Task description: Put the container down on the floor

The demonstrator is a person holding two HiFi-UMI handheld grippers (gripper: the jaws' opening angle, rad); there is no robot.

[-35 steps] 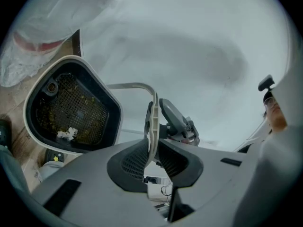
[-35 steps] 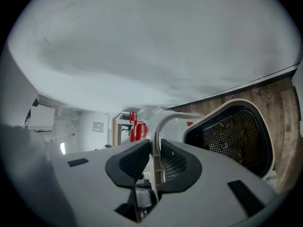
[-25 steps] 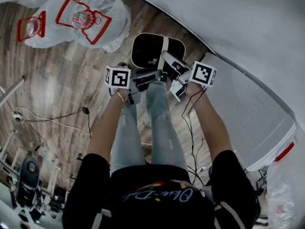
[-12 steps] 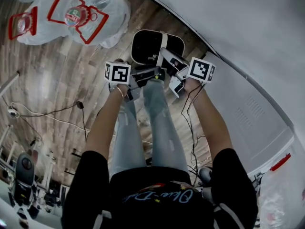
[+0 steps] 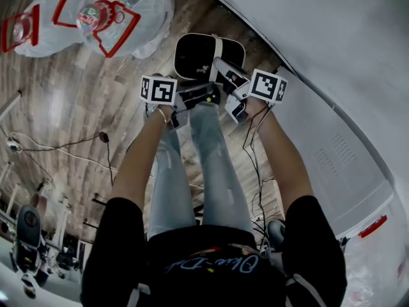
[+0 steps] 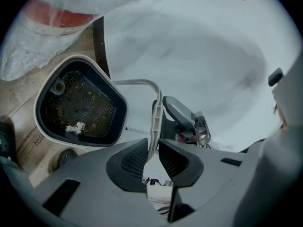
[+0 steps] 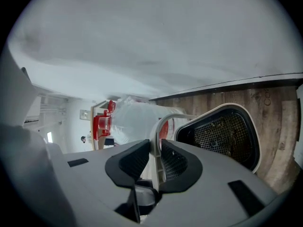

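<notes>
The container (image 5: 203,55) is a dark bin with a white rim, a mesh bottom and a thin white bail handle (image 5: 217,56). It hangs by that handle low over the wooden floor (image 5: 77,101), close to the white wall (image 5: 307,37). My left gripper (image 5: 199,96) is shut on the handle (image 6: 154,122), and the container (image 6: 78,105) shows to its left. My right gripper (image 5: 225,77) is shut on the same handle (image 7: 156,129), with the container (image 7: 222,136) to its right. Whether the container's base touches the floor is hidden.
Clear plastic bags holding red-handled bottles (image 5: 108,18) lie on the floor at the far left. A white cabinet (image 5: 339,152) stands along the wall on the right. Cables (image 5: 64,152) trail over the floor near the person's legs (image 5: 198,165).
Both grippers have sunk together with the container, which now hangs lower and looks smaller in the head view. Neither grip on the handle has changed.
</notes>
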